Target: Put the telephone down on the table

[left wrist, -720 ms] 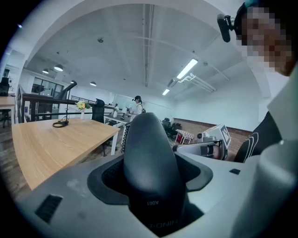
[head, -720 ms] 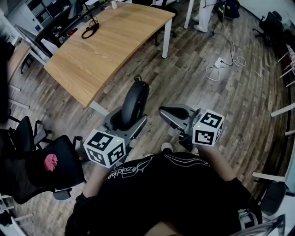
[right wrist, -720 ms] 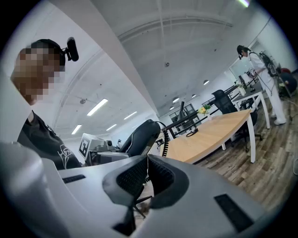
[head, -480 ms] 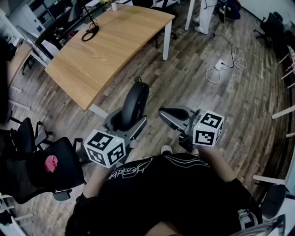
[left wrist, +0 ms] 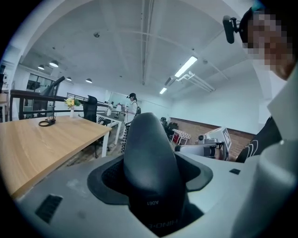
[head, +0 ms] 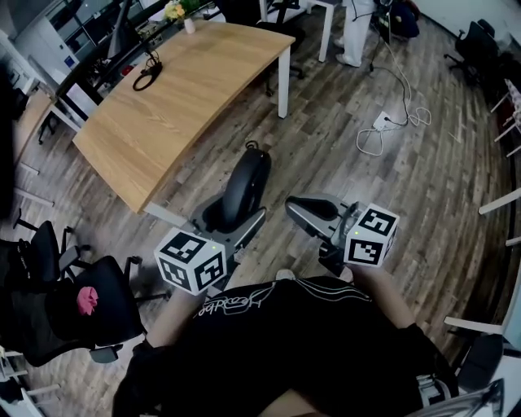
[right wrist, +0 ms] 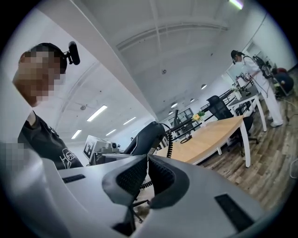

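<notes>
The left gripper (head: 234, 221) is clamped on the phone (head: 247, 177), a black handset that stands nearly upright between its pads and tips toward 1 o'clock in the head view. The left gripper view shows the pads wide apart, with the handset's thick end filling the gap between them. The phone is in the air over the floor (head: 342, 163), well apart from the table (head: 175, 98), which lies toward 11 o'clock from it. A coiled cord (right wrist: 170, 139) runs down beside the phone (clearest in the right gripper view). The right gripper (head: 308, 210) is just beside the left one, at its 3 o'clock, its pads pressed together with nothing between them. At the table's far end lie a black loop (head: 147, 76) and some flowers (head: 177, 11). A chair (head: 98, 305) stands at 8 o'clock, and a white cable (head: 383, 122) lies on the floor at 1 o'clock
</notes>
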Demonstrator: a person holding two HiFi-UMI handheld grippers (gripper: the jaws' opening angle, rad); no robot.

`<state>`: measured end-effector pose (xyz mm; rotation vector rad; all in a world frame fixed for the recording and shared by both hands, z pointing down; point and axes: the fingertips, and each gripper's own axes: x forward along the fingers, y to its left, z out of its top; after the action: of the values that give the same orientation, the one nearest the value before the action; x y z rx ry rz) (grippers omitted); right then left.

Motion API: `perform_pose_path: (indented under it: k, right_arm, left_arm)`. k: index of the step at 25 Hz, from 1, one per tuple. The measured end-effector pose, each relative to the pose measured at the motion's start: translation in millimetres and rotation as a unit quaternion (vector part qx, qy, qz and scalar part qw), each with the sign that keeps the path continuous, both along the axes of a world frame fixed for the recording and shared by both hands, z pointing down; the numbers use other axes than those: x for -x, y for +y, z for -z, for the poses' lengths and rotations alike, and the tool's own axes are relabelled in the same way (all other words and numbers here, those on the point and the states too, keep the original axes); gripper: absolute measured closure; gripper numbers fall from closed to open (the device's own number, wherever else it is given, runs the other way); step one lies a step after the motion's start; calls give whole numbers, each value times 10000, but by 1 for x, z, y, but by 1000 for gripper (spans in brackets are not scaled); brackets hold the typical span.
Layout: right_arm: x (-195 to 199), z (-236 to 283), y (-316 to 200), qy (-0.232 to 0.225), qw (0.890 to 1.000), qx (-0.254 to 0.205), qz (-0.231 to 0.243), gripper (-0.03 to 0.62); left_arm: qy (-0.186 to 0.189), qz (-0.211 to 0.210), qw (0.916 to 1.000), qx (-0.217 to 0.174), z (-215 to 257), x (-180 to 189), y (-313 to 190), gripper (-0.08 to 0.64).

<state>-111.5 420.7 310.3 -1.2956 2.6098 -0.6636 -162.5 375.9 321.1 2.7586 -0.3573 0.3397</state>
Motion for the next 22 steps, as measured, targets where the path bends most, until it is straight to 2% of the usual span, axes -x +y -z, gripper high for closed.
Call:
perform_pose_path:
  k: [7, 12, 16, 22]
  right_arm:
    - [-59, -6, 18, 41, 9997, -15, -221, 552]
    - [-78, -4, 17, 8, 9994, -104, -334, 552]
    - [-96, -11, 17, 30, 9989, -36, -476, 552]
    - [-111, -19, -17, 75, 9983, 115, -572, 552]
  left_arm:
    - [143, -211, 9997, -62, 2, -59, 18, 268]
    - [22, -233, 9997, 45, -11, -77, 14, 268]
    - [97, -372, 9992, 109, -13, -96, 9, 268]
    - [105, -492, 9985, 194, -19, -112, -25, 268]
